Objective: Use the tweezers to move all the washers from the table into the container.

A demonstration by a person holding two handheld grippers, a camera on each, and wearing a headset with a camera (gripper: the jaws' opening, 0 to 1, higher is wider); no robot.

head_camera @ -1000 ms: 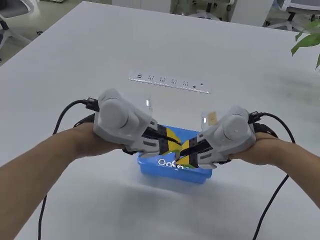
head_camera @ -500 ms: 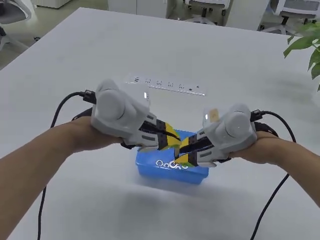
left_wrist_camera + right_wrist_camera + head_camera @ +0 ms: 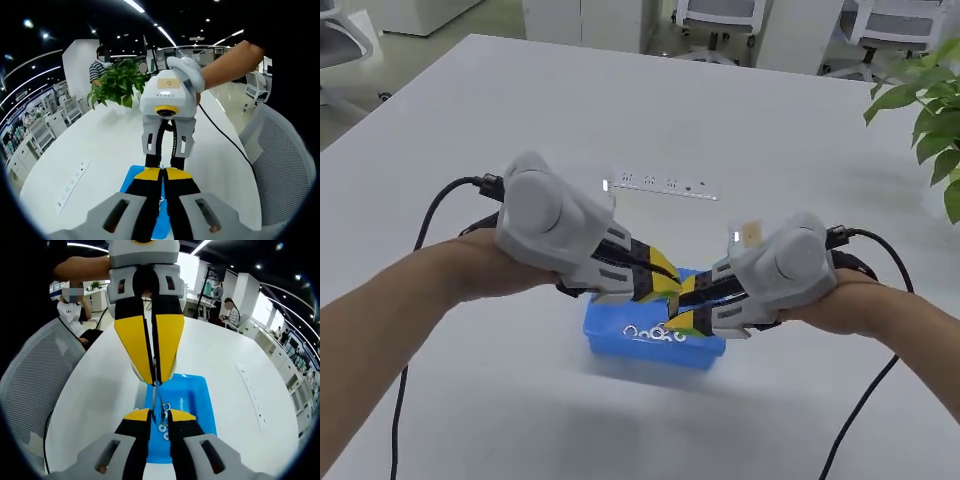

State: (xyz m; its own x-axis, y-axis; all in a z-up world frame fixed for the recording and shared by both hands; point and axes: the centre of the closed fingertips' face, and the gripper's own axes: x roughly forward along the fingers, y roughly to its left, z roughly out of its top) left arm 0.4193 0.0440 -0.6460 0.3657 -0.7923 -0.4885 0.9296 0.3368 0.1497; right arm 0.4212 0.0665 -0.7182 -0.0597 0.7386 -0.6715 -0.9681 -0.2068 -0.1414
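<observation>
Left gripper (image 3: 152,381) pinches thin, springy tweezers (image 3: 156,402) mid-frame; whether the right gripper (image 3: 159,415) squeezes, I cannot tell. Washers (image 3: 162,429) look slick: grip rims.

"XENSE" — dark lettering on the white body of the right gripper (image 3: 163,162), tan sticker (image 3: 169,83) above it — illegible
</observation>
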